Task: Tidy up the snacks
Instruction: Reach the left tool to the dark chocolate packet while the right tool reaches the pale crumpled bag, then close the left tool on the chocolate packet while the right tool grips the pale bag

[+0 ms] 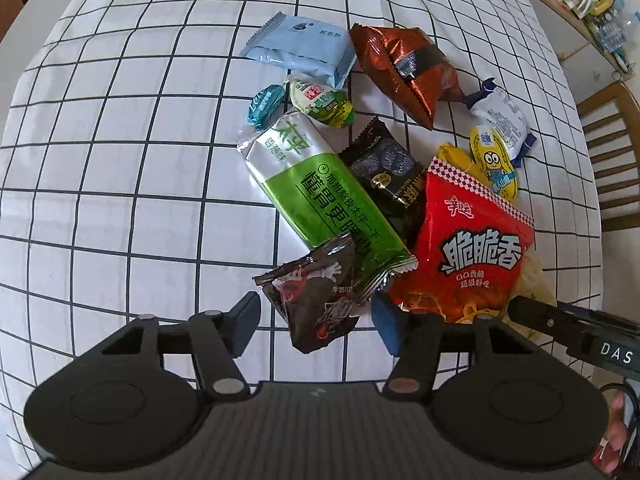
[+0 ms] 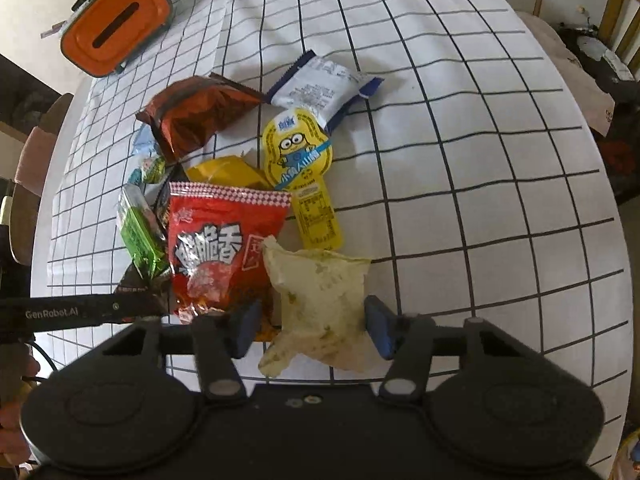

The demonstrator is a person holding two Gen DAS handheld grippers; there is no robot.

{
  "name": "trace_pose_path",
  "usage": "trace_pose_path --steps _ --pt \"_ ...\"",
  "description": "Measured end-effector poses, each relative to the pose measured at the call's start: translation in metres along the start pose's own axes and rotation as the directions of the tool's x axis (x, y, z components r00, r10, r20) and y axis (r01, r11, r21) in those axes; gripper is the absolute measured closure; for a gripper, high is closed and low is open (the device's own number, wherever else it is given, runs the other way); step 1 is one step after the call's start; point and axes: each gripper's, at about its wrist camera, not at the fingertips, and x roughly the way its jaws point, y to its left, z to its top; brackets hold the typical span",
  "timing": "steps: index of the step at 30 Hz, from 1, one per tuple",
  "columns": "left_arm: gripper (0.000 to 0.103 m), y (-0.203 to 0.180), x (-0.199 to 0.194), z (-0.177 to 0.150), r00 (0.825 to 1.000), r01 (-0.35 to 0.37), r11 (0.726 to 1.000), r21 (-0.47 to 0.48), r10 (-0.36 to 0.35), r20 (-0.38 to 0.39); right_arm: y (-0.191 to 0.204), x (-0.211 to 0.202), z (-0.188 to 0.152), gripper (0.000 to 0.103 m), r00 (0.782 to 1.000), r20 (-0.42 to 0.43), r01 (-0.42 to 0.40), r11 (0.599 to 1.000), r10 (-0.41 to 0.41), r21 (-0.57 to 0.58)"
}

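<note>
A: What did we see from the left wrist?

B: We saw our left gripper partly open around a dark brown wrapper, its pads beside the wrapper but not clearly pressing. Above lay a green cracker pack, a red crisps bag, a black packet, a copper foil bag and a pale blue packet, all piled on the checked tablecloth.

A: And the right wrist?

B: There our right gripper stood half open astride a pale yellowish packet; we could not tell whether the pads gripped it. Only that view showed the orange-lidded box at the far edge and the whole yellow Minion pouch beside the white-and-blue sachet.
</note>
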Motion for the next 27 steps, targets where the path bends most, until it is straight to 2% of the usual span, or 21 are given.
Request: trace_pose_path --steps 7,14,27 --pt "0.058 0.008 0.006 0.001 1.0 0.014 0.999 -0.04 -0.014 -0.008 -0.004 0.005 -0.002 0.061 1.0 -0.011 0.001 1.0 -0.001 0.003" --pt "0.07 0.013 0.003 -0.001 0.999 0.03 0.998 -0.05 -0.029 0.015 -0.007 0.003 -0.004 0.066 1.0 0.0 -0.015 1.0 0.015 0.013" --pt "0.072 0.021 -0.012 -0.01 0.998 0.01 0.999 -0.052 -0.007 0.059 -0.011 -0.017 -0.013 0.068 0.999 0.029 -0.033 0.999 0.033 0.01"
